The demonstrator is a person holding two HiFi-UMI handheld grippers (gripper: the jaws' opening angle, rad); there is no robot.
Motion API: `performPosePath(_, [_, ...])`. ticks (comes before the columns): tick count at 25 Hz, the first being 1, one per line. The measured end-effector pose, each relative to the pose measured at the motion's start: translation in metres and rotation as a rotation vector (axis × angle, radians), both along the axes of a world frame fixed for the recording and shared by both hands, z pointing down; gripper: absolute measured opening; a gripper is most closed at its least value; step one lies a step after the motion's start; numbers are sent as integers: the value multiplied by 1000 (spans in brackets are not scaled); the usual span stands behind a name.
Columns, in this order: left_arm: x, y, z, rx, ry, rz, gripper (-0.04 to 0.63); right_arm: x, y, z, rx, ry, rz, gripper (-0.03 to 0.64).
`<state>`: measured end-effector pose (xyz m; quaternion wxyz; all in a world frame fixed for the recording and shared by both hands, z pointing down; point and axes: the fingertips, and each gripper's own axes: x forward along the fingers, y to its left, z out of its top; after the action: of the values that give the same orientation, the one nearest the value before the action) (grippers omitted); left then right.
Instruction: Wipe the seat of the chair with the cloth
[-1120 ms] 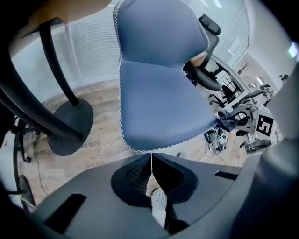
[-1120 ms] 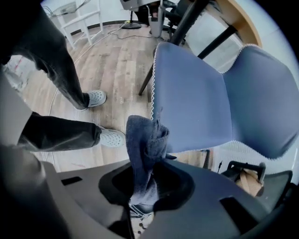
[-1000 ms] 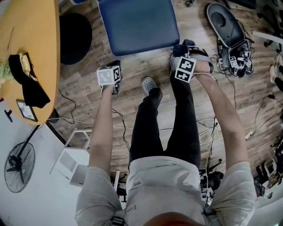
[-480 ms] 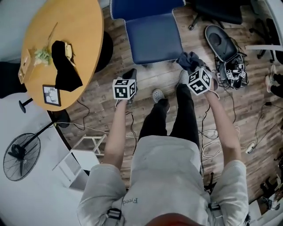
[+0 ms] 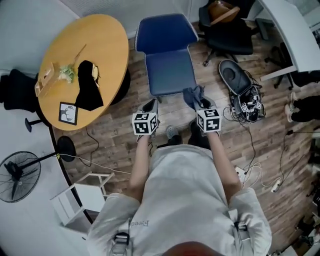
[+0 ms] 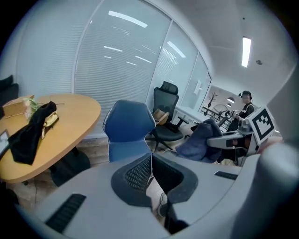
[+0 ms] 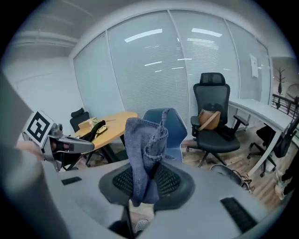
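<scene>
Two grippers are held side by side before the front edge of the blue chair's seat [image 5: 171, 72], with a strip of bare wood floor [image 5: 117, 135] below them. The left gripper [image 5: 150, 106] is seen with its fingers pressed together on nothing. The right gripper [image 5: 201, 103] is clamped on the blue-grey cloth [image 5: 194, 95], which is held up near the seat's front right corner and stands above the fingers in the right gripper view.

The seat's left side is crowded by the round wooden table [image 5: 110, 45]; a tan box [image 5: 45, 80] and a black garment [image 5: 89, 92] are laid on it. A black office chair [image 5: 230, 37] is placed to the right, with a brown bag [image 5: 222, 10] on it. Tangled cables [image 5: 247, 107] are spread over the floor at the right.
</scene>
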<state>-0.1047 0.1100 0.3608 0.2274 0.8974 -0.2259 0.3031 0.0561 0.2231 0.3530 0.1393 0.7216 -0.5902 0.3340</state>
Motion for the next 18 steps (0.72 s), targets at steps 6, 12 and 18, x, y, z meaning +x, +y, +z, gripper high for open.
performPosePath(6, [2,18,-37,38,36,0,29,-21,4,-23,94,-18,63,81])
performPosePath(12, [-3,32,-46,68,57,1,29,-36,11,-17,88,-15,31,81])
performPosePath(18, [-25,53,-44,69,31,-14,29,-55,19,-18,108,-36,8,81])
